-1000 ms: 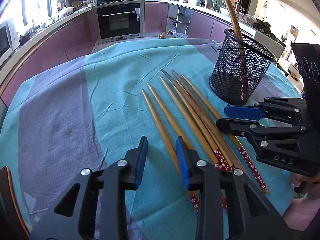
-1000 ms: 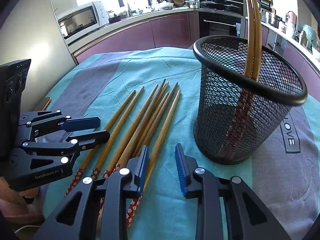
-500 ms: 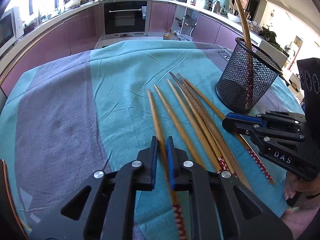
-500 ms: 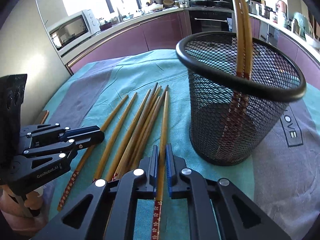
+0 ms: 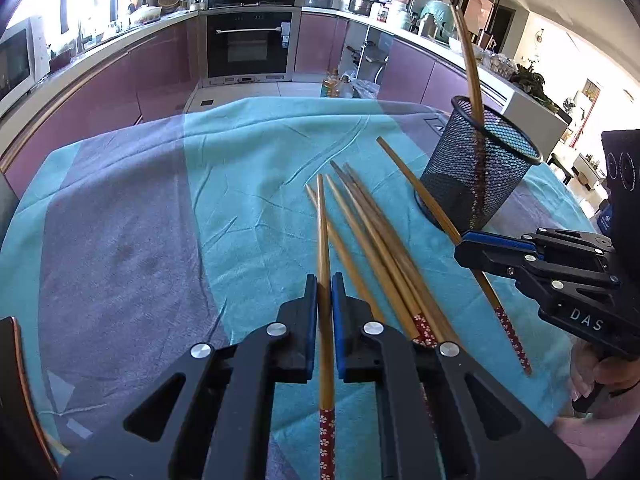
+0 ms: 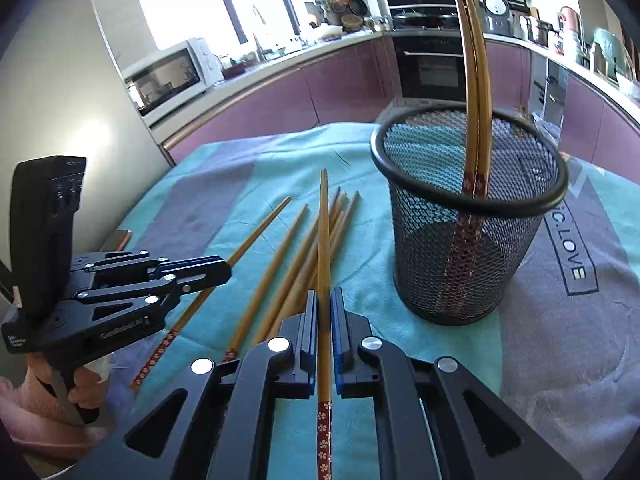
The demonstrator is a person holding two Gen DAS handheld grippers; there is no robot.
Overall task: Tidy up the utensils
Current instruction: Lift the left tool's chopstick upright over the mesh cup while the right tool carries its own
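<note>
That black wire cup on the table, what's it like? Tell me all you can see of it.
The mesh cup is a round, black holder that looks like metal, with fine see-through netting for walls and a thick smooth rim. It stands upright on the teal and grey tablecloth, to the right of the loose chopsticks. Two wooden chopsticks already stand inside, red flower-patterned ends down, leaning on the rim. Neither gripper touches it.

Bright daylight, from windows (image 6: 248, 4) far ahead-left of both grippers; panes blown out white. Sheen on the tablecloth (image 5: 248, 184), short shadows under the gripper bodies. Strong fisheye bending, black vignette at the corners. Mesh cup rim (image 6: 468, 204) slightly blurred; foreground otherwise sharp.
</note>
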